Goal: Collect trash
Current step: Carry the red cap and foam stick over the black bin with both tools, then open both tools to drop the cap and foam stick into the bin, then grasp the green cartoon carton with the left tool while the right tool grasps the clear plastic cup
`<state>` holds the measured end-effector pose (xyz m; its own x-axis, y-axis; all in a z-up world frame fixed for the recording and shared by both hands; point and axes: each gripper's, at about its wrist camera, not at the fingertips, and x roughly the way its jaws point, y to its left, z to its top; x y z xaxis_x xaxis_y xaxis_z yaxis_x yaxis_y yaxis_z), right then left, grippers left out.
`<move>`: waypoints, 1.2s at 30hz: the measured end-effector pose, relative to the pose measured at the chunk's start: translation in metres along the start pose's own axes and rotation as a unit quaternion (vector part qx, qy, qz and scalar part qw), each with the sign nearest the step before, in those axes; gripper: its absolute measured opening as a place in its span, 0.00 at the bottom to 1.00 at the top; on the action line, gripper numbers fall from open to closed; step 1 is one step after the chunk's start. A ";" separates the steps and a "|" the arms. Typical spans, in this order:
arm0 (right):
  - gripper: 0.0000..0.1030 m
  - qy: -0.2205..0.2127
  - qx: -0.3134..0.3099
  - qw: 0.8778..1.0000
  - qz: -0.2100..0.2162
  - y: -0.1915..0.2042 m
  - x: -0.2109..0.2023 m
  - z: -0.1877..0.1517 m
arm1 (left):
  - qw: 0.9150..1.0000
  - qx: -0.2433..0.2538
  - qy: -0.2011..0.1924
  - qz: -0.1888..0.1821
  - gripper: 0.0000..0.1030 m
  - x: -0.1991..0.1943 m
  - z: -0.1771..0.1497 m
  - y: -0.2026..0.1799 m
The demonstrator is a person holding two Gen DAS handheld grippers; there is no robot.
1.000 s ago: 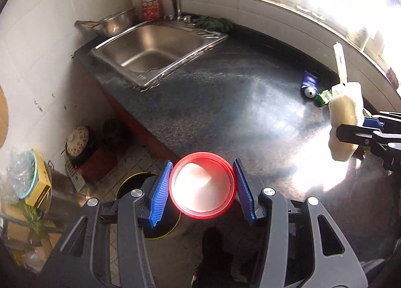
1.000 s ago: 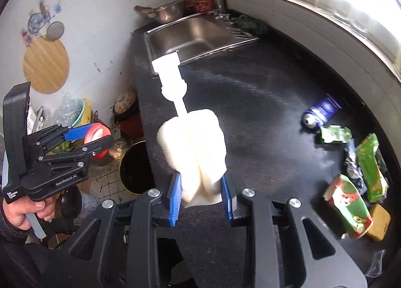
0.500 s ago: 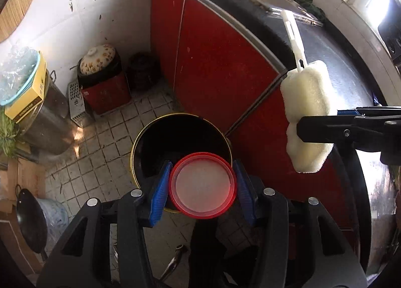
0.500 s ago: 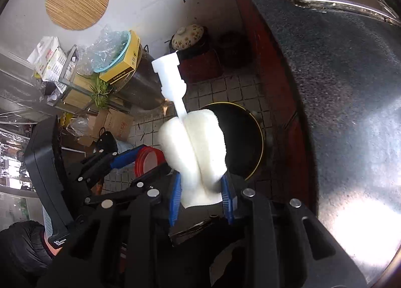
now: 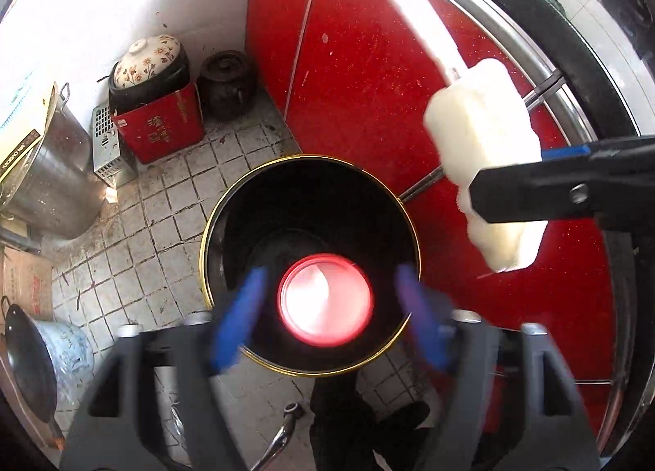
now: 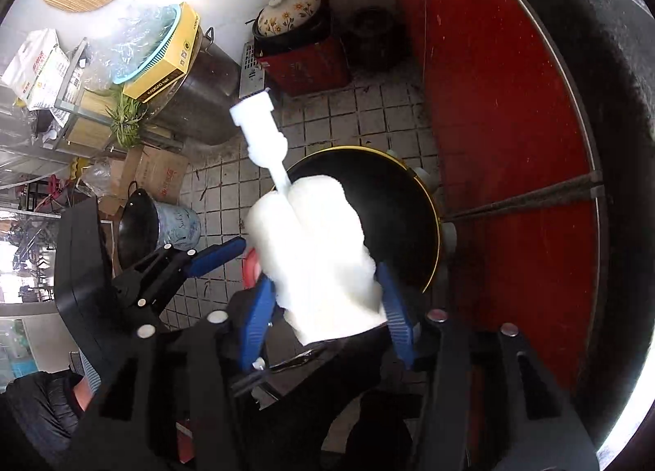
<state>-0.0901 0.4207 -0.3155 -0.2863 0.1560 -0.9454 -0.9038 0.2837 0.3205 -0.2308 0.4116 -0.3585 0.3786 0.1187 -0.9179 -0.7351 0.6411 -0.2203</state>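
Over the bin (image 5: 311, 192), left tongs (image 5: 327, 303) gape, lid (image 5: 325, 299) seemingly loose between; right tongs (image 6: 323, 307) grip a sponge (image 6: 315, 250).

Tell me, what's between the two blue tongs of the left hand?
In the left wrist view, the round red plastic lid shows between the spread left tongs, touching neither, over the black gold-rimmed bin.

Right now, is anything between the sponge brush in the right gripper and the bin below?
Nothing visible. The sponge brush hangs over the near-left rim of the open black bin. The red lid is beside it, not under it.
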 end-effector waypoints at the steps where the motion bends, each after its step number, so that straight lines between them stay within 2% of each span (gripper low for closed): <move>1: 0.74 -0.004 -0.001 1.000 0.000 0.001 -0.002 0.002 | 1.000 -0.001 -0.006 0.001 0.81 -0.002 0.000 0.000; 7: 0.75 -0.013 -0.007 1.000 0.011 0.007 -0.022 -0.002 | 1.000 0.004 -0.004 0.012 0.84 -0.012 0.000 -0.003; 12: 0.75 -0.036 -0.003 0.999 0.017 0.012 -0.063 -0.023 | 0.999 0.020 -0.026 0.026 0.85 -0.049 0.004 -0.020; 16: 0.84 -0.093 0.004 0.996 0.015 0.010 -0.134 -0.057 | 0.997 0.050 -0.048 0.033 0.89 -0.093 0.014 -0.052; 17: 0.86 -0.114 0.008 0.993 0.007 0.005 -0.155 -0.069 | 0.996 0.066 -0.055 0.033 0.93 -0.105 0.017 -0.066; 20: 0.89 -0.173 0.034 0.984 -0.024 -0.016 -0.214 -0.112 | 0.987 0.135 -0.074 0.035 0.94 -0.140 0.023 -0.120; 24: 0.91 -0.240 0.106 0.962 -0.081 -0.063 -0.288 -0.188 | 0.969 0.229 -0.095 0.002 0.94 -0.175 0.027 -0.207; 27: 0.91 -0.269 0.162 0.938 -0.147 -0.098 -0.331 -0.251 | 0.951 0.288 -0.096 -0.048 0.94 -0.192 0.025 -0.281; 29: 0.91 -0.286 0.205 0.918 -0.185 -0.117 -0.355 -0.296 | 0.939 0.321 -0.094 -0.081 0.94 -0.202 0.021 -0.328; 33: 0.91 -0.311 0.298 0.869 -0.243 -0.153 -0.393 -0.391 | 0.912 0.378 -0.076 -0.137 0.94 -0.213 0.001 -0.419; 36: 0.91 -0.322 0.356 0.836 -0.263 -0.169 -0.409 -0.451 | 0.889 0.419 -0.063 -0.172 0.94 -0.220 -0.026 -0.469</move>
<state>0.0358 -0.1180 -0.0102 0.5305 0.2445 -0.8116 -0.3653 0.9300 0.0413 0.0162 0.0645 -0.0616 0.5991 -0.1434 -0.7877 0.0934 0.9896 -0.1092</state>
